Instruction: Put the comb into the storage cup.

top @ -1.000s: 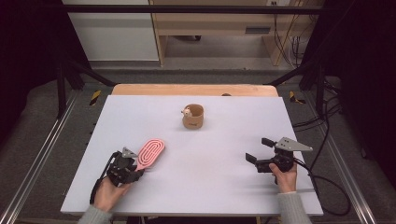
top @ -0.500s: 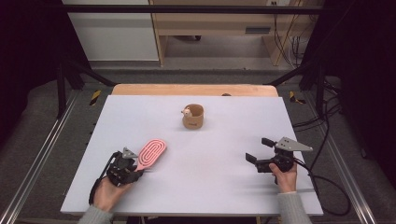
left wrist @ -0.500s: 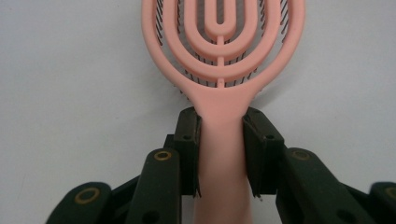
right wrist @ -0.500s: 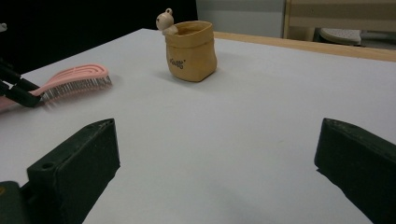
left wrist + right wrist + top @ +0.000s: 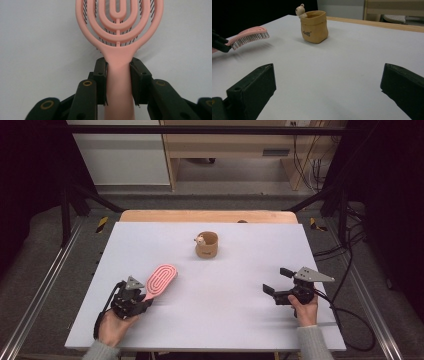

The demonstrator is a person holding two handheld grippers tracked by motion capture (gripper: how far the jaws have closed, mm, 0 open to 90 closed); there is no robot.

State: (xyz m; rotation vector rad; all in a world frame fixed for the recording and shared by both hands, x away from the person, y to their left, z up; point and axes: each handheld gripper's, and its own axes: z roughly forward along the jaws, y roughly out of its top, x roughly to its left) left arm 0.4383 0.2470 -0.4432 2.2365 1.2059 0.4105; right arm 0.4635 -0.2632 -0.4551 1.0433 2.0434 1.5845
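A pink oval hairbrush (image 5: pixel 161 279) is at the table's near left, bristles down. My left gripper (image 5: pixel 145 296) is shut on its handle; in the left gripper view the pads (image 5: pixel 101 75) press both sides of the handle just below the brush head (image 5: pixel 117 53). In the right gripper view the brush (image 5: pixel 249 35) hangs a little above the table with a shadow under it. My right gripper (image 5: pixel 276 280) rests at the near right, open, with nothing between its jaws (image 5: pixel 328 82).
A small tan pouch-shaped cup (image 5: pixel 206 246) with a little bear figure (image 5: pixel 200 240) on its rim stands at the middle of the white table (image 5: pixel 225 320), towards the far side. A wooden strip (image 5: pixel 210 216) runs along the far edge.
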